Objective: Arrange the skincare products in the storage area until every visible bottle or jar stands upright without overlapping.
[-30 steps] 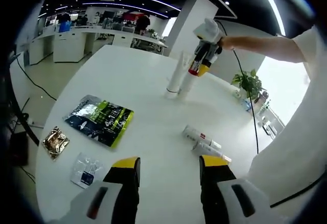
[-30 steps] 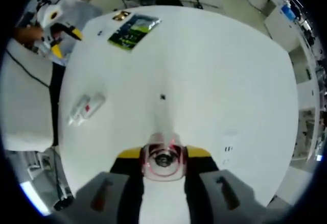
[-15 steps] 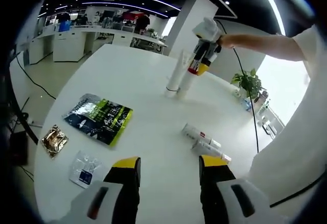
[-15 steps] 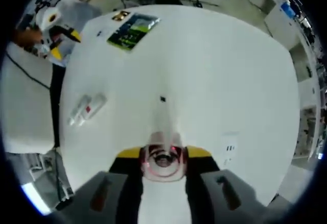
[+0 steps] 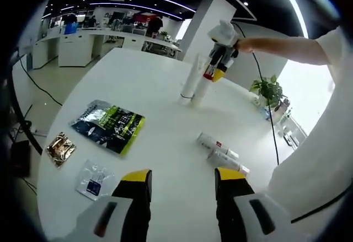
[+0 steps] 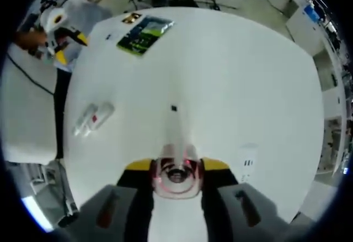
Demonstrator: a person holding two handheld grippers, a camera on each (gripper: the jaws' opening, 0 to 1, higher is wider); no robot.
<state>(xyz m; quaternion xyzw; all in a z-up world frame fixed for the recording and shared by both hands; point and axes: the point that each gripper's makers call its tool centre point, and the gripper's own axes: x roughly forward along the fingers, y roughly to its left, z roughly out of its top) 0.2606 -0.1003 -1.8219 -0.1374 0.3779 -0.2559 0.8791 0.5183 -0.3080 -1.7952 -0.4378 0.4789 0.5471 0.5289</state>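
While the right gripper (image 6: 175, 171) pinches a clear-bodied tube (image 6: 176, 167) by its upper end, seen end-on between the yellow jaw tips, the tube runs away from the camera down toward the white table (image 6: 237, 76). From the left gripper view, that right gripper (image 5: 219, 54) holds the tube (image 5: 202, 90) roughly upright at the far side of the table, its foot just beside a standing white tube (image 5: 188, 82); whether the two touch, cannot tell.

Risk, as judged: the held tube is tall and narrow-footed. Released with any lean, it could topple and knock its neighbour over. Setting it too close would also leave the pair overlapping.

Left gripper (image 5: 182, 177) hangs low over the near table edge, jaws spread, nothing between them. Two tubes (image 5: 220, 152) lie on their sides ahead and to the right of its jaws, close together, well apart from the tips; these are not yet stood up.

Also on the table: green-and-black pouch (image 5: 108, 127), small gold packet (image 5: 59, 149), clear sachet (image 5: 95, 179)
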